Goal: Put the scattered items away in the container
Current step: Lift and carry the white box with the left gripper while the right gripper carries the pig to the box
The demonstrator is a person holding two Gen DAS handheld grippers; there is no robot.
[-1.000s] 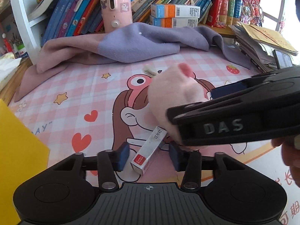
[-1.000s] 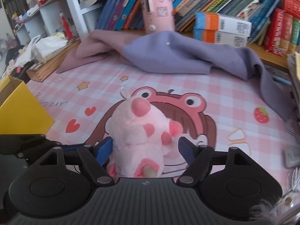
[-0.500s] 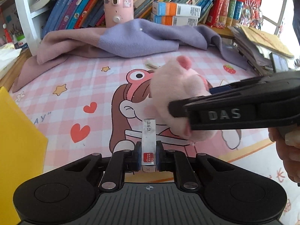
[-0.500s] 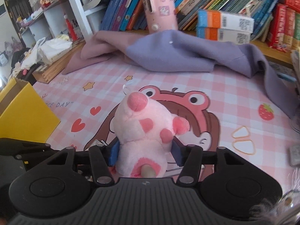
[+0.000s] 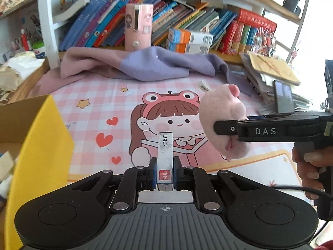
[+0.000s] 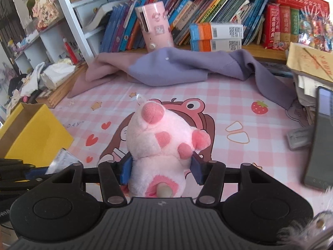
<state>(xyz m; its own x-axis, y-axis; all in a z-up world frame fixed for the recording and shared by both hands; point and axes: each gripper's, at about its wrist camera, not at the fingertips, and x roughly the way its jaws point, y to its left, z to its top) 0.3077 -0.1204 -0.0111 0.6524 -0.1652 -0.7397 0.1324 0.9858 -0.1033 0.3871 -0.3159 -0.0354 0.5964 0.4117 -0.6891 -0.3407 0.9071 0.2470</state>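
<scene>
My left gripper (image 5: 164, 174) is shut on a small silver staple box (image 5: 165, 158) with a red label, held off the pink mat. To its right, my right gripper (image 5: 229, 128) carries a pink plush pig (image 5: 222, 120) in the air. In the right wrist view the right gripper (image 6: 161, 167) is shut on the pink plush pig (image 6: 160, 141), blue pads pressed into its sides. The yellow cardboard box (image 5: 39, 137) stands at the left, with some items inside; in the right wrist view the yellow box (image 6: 35, 131) sits left of the pig.
A purple and pink cloth (image 5: 135, 66) lies bunched at the back of the pink cartoon mat (image 5: 97, 95). Behind it a shelf holds books and a pink cylinder (image 5: 138, 27). Papers and a phone (image 6: 320, 135) are stacked at the right. A hand (image 5: 310, 166) holds the right gripper.
My left gripper closed on the staple box and lifted it. My right gripper closed on the plush pig and raised it off the mat. The yellow box is nearer at the left.
</scene>
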